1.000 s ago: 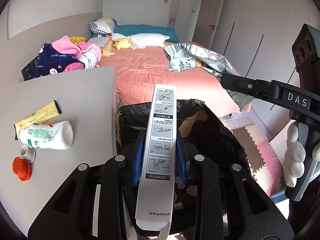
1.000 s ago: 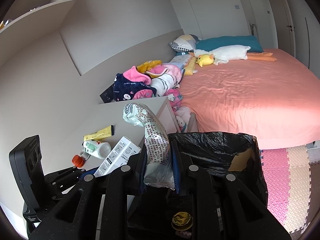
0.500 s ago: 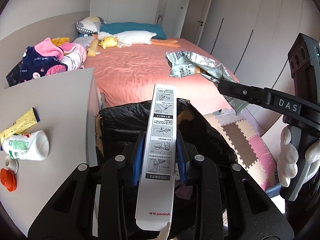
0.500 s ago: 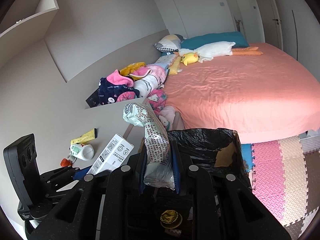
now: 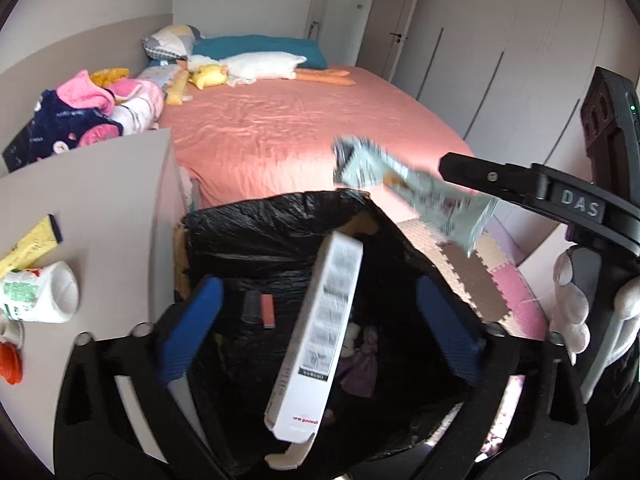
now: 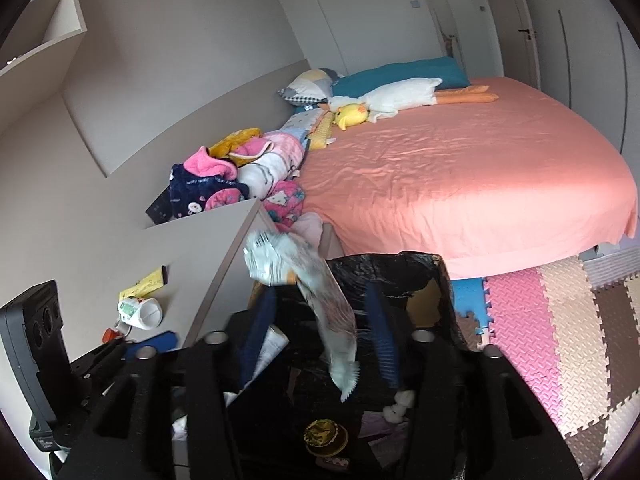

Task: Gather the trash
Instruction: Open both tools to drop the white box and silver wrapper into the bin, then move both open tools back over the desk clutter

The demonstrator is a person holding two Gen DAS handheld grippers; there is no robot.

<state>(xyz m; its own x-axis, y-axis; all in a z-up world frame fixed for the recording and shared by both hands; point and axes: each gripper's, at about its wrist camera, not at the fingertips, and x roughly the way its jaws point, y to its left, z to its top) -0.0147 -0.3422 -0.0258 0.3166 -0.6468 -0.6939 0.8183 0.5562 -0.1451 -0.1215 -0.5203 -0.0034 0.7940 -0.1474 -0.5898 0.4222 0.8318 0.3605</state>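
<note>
Between the spread blue fingers [image 5: 188, 328] of the left gripper [image 5: 316, 332], a white carton [image 5: 320, 336] tips free, long axis pointing forward into the black-lined bin [image 5: 260, 232] below. Right gripper [image 6: 320, 336] likewise released — its crumpled snack bag [image 6: 316, 292], blurred, hangs untouched between the fingers above the same bin. A bottle [image 5: 38, 298] and yellow sachet [image 5: 30, 242] lie on the bench [image 5: 100, 200], left of the left gripper — the nearer one.

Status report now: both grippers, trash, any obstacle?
Left gripper open, white carton box falling. Right gripper open, crumpled snack bag dropping. Black-lined trash bin below, unobstructed.
</note>
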